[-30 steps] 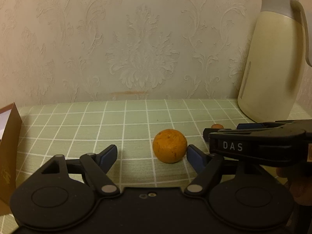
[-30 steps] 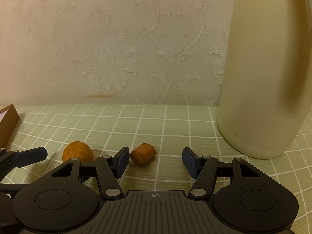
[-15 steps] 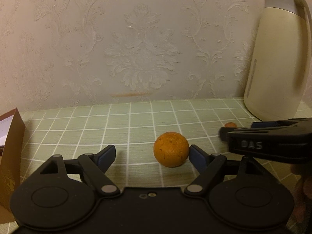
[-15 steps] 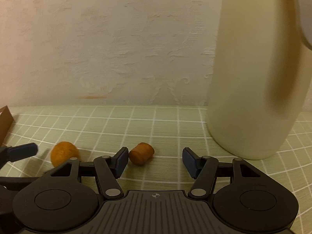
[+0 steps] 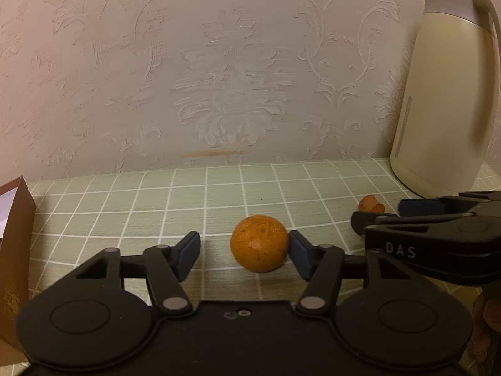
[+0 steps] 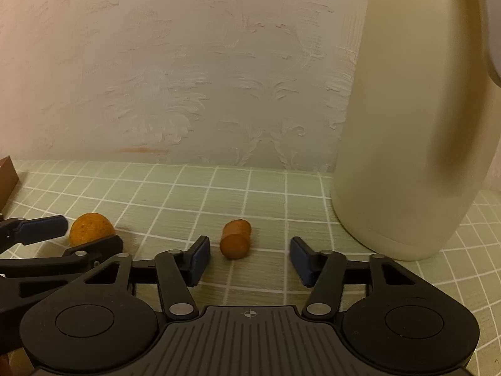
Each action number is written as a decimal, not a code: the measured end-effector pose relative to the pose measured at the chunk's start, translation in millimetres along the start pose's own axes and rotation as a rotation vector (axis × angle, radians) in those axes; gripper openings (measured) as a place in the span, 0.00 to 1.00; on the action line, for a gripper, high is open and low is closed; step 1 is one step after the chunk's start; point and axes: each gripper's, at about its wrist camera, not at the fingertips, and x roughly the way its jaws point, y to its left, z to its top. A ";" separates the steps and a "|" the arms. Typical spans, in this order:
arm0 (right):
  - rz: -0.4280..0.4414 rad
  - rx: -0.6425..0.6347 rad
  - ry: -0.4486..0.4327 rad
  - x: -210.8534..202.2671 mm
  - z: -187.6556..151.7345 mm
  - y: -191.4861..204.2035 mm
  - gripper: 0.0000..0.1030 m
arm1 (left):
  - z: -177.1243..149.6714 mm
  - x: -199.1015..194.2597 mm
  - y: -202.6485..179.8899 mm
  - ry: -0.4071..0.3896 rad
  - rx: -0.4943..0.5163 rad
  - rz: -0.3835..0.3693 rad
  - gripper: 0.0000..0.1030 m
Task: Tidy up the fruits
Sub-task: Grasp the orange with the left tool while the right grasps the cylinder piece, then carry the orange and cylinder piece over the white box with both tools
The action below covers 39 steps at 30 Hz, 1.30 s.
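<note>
A round orange fruit [image 5: 259, 243] lies on the green checked tablecloth, between my left gripper's [image 5: 244, 252] open fingers and close against the right pad. It also shows in the right wrist view [image 6: 90, 228]. A small brown cylindrical fruit [image 6: 235, 242] lies on its side just ahead of my right gripper [image 6: 249, 258], which is open and empty, with the fruit nearer its left finger. In the left wrist view that small fruit [image 5: 371, 203] peeks out behind the right gripper's body [image 5: 438, 235].
A tall cream thermos jug [image 6: 413, 109] stands at the right, close to the right gripper; it also shows in the left wrist view [image 5: 444, 94]. A brown paper bag [image 5: 14, 250] stands at the left edge. A patterned wall [image 5: 219, 78] backs the table.
Both grippers have shifted relative to their fruits. The small brown fruit now sits farther in between the right fingers. The jug has moved back right in the right view.
</note>
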 end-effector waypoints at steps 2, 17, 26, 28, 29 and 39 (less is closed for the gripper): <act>0.003 -0.004 -0.002 0.0 0.2 0.9 0.49 | -0.1 -0.5 -1.2 0.001 0.002 -0.002 0.48; 0.014 0.012 0.006 0.5 3.4 -1.9 0.19 | -3.7 -4.6 -6.5 0.003 0.012 -0.032 0.28; 0.018 0.005 0.011 -8.6 4.0 1.6 0.19 | 0.0 -13.5 -1.6 0.011 0.005 -0.045 0.27; 0.014 0.010 0.007 -15.5 4.9 2.5 0.19 | 1.6 -21.6 -1.0 0.002 0.009 -0.048 0.27; 0.013 0.012 0.004 -19.8 5.7 3.2 0.19 | 2.5 -26.3 -0.6 -0.002 0.011 -0.051 0.27; 0.024 -0.002 -0.017 -81.9 -1.0 16.7 0.19 | -6.0 -83.8 3.7 -0.018 0.033 -0.058 0.27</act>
